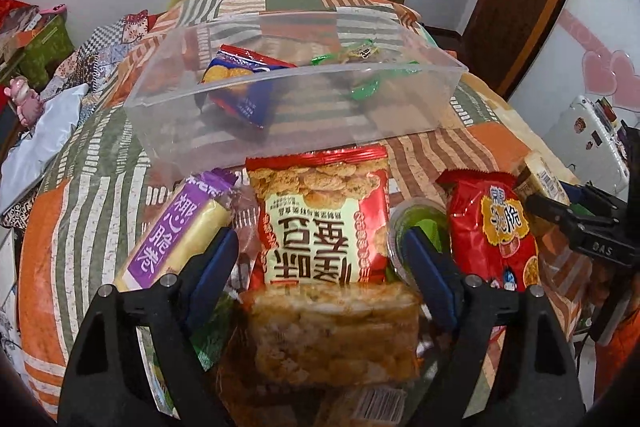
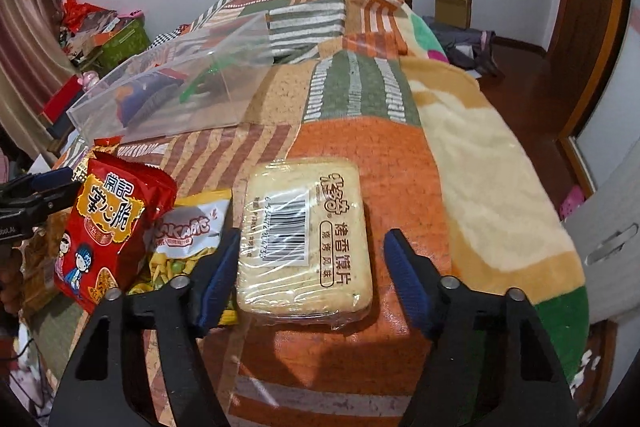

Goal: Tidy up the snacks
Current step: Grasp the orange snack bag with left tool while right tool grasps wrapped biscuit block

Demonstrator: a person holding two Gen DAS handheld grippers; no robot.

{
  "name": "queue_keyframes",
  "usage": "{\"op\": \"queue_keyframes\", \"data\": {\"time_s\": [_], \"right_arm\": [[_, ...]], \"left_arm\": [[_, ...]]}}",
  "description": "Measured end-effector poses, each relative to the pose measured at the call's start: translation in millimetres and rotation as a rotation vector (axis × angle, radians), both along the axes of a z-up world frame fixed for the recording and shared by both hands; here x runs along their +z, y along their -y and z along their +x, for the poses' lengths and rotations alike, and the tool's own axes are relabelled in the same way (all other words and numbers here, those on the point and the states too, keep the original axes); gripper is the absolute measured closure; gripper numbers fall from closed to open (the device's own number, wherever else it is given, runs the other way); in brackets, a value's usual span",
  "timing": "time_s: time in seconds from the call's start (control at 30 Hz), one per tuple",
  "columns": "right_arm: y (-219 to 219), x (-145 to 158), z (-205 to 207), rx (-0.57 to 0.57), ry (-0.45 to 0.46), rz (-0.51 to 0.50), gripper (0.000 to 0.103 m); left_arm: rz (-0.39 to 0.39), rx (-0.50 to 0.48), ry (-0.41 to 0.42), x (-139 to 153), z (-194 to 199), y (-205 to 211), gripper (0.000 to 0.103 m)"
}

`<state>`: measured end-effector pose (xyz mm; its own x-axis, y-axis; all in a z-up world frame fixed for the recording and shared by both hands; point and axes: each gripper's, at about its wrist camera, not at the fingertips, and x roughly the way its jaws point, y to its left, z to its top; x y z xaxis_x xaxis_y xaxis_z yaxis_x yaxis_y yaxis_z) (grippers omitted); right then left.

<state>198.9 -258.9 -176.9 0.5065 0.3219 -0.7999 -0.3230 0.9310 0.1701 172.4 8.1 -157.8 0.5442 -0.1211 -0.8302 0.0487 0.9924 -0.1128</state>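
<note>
Both pairs of tongs tip steeply down toward the bed, each one straddling a packet.

The left tongs point(image 1: 322, 251) stand spread wide, their blue pads either side of a red cracker bag point(image 1: 320, 211) without pressing on it. The left pad point(image 1: 214, 267) sits at the bag's 9 o'clock edge, the right pad at its 3 o'clock edge, with a sliver of gap on both sides. A clear packet of biscuits point(image 1: 334, 333) lies at 6 o'clock of the bag, between the arms. A purple wafer packet point(image 1: 176, 227) lies at 9 o'clock of the left pad, a small green tub point(image 1: 416, 223) just behind the right pad, and a red snack bag point(image 1: 494, 227) at 3 o'clock. At 12 o'clock sits a clear plastic bin point(image 1: 296, 91) with a blue biscuit packet point(image 1: 240, 87) and green sweets point(image 1: 364, 89) already inside.

The right tongs point(image 2: 314, 263) are partly spread around a pale wrapped cracker block point(image 2: 304, 239). The left pad point(image 2: 220, 267) is touching or very nearly touching its 9 o'clock edge; the right pad stands clear of the 3 o'clock edge, so nothing is gripped. A yellow snack bag point(image 2: 188, 247) lies at 9 o'clock. The bin is far off at 11 o'clock on the patchwork bedspread point(image 2: 352, 99).
</note>
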Motion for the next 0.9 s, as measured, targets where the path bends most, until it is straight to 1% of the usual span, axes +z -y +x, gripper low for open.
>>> {"op": "queue_keyframes", "data": {"time_s": [0.03, 0.1, 0.17, 0.27, 0.5, 0.6, 0.63, 0.67, 0.73, 0.8, 0.83, 0.87, 0.9], "right_arm": [[1, -1, 0, 0.002, -0.002, 0.007, 0.041], [1, -1, 0, 0.008, -0.004, 0.026, 0.048], [-1, -1, -1, 0.013, -0.002, 0.028, 0.050], [-4, -1, -3, 0.015, 0.012, 0.014, 0.051], [-2, -1, -1, 0.009, 0.014, 0.037, 0.051], [-2, -1, -1, 0.010, 0.019, 0.036, 0.051], [-2, -1, -1, 0.009, 0.020, 0.037, 0.051], [-2, -1, -1, 0.009, 0.020, 0.038, 0.051], [-2, -1, -1, 0.006, 0.019, 0.042, 0.051], [-2, -1, -1, 0.004, 0.016, 0.045, 0.051], [-2, -1, -1, 0.004, 0.017, 0.044, 0.051], [-2, -1, -1, 0.005, 0.016, 0.045, 0.051], [-3, -1, -1, 0.007, 0.015, 0.045, 0.051]], "left_arm": [[-0.002, -0.002, -0.001, 0, -2, -2, 0.018], [-0.005, -0.001, 0.000, 1, -6, -5, 0.019], [-0.007, -0.002, -0.001, 1, -10, -8, 0.020], [0.004, -0.012, -0.005, 1, -11, -7, 0.022], [0.014, -0.028, -0.012, 1, -18, -11, 0.027], [0.021, -0.030, -0.020, 0, -23, -16, 0.033], [0.014, -0.032, -0.025, 0, -25, -18, 0.039], [0.003, -0.029, -0.032, 2, -27, -20, 0.043], [-0.020, -0.018, -0.019, 10, -31, -25, 0.043], [-0.020, -0.010, 0.015, 22, -37, -27, 0.042], [-0.018, -0.014, 0.028, 27, -41, -27, 0.040], [-0.019, -0.016, 0.038, 31, -44, -28, 0.034], [-0.019, -0.017, 0.045, 34, -47, -28, 0.029]]}}
